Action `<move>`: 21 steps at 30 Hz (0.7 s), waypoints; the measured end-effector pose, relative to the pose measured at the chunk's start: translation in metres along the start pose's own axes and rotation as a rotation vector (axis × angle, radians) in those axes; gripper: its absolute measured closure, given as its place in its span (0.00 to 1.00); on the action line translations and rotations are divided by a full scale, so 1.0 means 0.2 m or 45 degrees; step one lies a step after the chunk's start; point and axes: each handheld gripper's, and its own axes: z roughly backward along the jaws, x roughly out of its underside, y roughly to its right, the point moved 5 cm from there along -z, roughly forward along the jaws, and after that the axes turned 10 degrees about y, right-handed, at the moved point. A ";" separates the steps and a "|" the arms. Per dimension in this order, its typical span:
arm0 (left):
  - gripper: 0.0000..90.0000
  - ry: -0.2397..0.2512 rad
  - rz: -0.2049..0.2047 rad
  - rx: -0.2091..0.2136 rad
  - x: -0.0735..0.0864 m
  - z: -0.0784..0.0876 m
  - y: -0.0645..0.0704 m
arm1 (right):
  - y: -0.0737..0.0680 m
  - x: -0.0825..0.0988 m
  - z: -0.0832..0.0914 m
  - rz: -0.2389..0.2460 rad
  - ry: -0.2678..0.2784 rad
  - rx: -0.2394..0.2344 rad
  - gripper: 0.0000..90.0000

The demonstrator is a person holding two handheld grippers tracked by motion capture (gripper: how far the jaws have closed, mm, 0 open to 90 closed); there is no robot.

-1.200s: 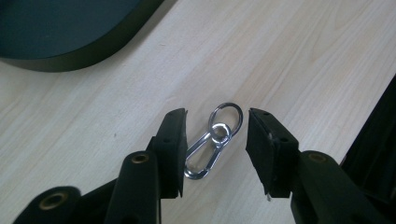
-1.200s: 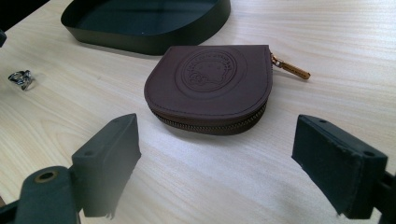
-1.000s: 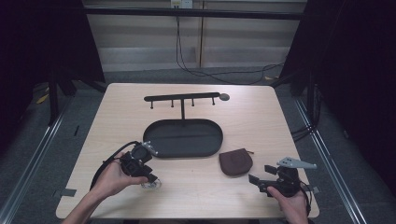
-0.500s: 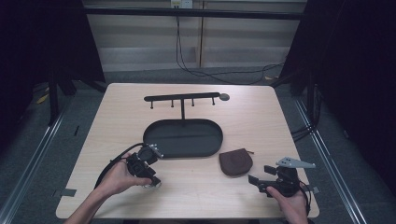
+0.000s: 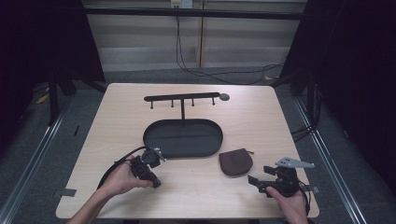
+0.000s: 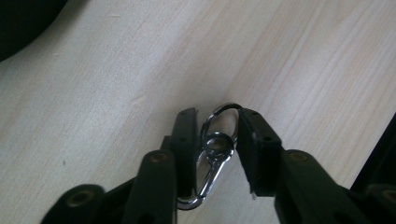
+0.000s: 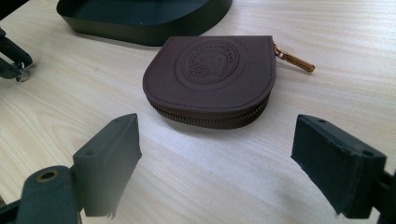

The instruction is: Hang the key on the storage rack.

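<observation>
We have the left gripper low over the table, at about 7 o'clock from the tray. In the left gripper view its jaws have just been closing around a metal clasp with a ring on its end. The clasp lies flat on the wood between the pads. The right pad touches the ring, while the left pad sits just beside the clasp; we cannot tell whether they press on it yet.

Our right gripper rests near the table's front edge, at 5 o'clock from the tray. Its jaws stand wide apart with nothing between them. Ahead of them, in the right gripper view, lies the brown pouch, zipped, with its zip pull pointing to 2 o'clock. The pouch sits just beside the tray, at its 4 o'clock. A rack stands behind the tray, at 12 o'clock.
</observation>
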 end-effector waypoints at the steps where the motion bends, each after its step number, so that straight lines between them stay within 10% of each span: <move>1: 0.80 -0.001 -0.008 0.003 0.00 0.00 0.00 | 0.00 0.00 0.00 -0.002 -0.004 0.001 0.17; 21: 0.96 0.002 -0.018 0.021 -0.01 0.04 0.01 | 0.00 0.01 -0.02 -0.003 -0.039 0.006 0.17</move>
